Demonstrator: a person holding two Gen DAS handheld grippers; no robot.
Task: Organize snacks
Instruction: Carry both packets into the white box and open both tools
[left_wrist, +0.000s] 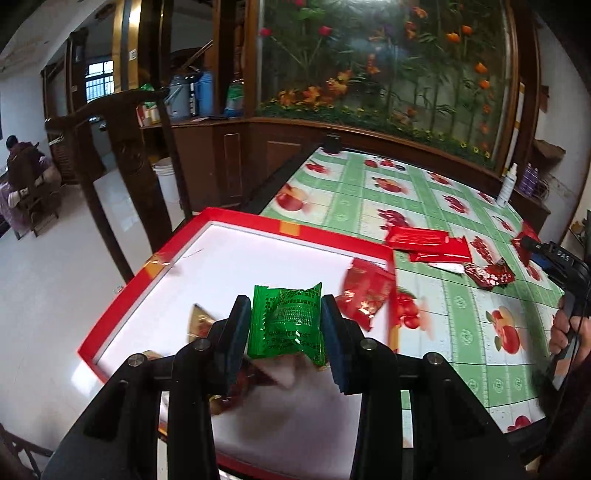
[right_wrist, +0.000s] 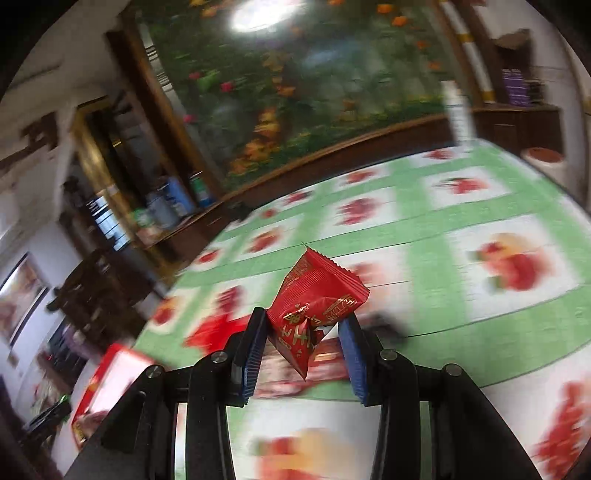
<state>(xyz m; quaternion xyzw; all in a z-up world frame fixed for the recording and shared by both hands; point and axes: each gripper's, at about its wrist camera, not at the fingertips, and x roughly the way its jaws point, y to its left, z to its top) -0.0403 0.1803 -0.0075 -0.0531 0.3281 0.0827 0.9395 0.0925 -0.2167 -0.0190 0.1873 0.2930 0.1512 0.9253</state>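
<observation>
My left gripper (left_wrist: 286, 325) is shut on a green snack packet (left_wrist: 288, 325), held above the white inside of a red-rimmed box (left_wrist: 325, 234). A red packet (left_wrist: 365, 295) lies by the box's right rim, and gold and red wrappers sit blurred under my fingers. Two long red packets (left_wrist: 428, 243) and a small red packet (left_wrist: 489, 275) lie on the fruit-print tablecloth (left_wrist: 461, 325) to the right. My right gripper (right_wrist: 306, 341) is shut on a red snack packet (right_wrist: 317, 299) with gold print, above the tablecloth (right_wrist: 424, 229). The red box (right_wrist: 107, 373) shows blurred at lower left of the right wrist view.
The other gripper with a hand on it (left_wrist: 565, 295) sits at the right edge of the left wrist view. A white spray bottle (left_wrist: 506, 184) stands at the table's far right. A dark wooden chair (left_wrist: 122, 155) stands left of the table. A person (left_wrist: 22, 166) sits far left.
</observation>
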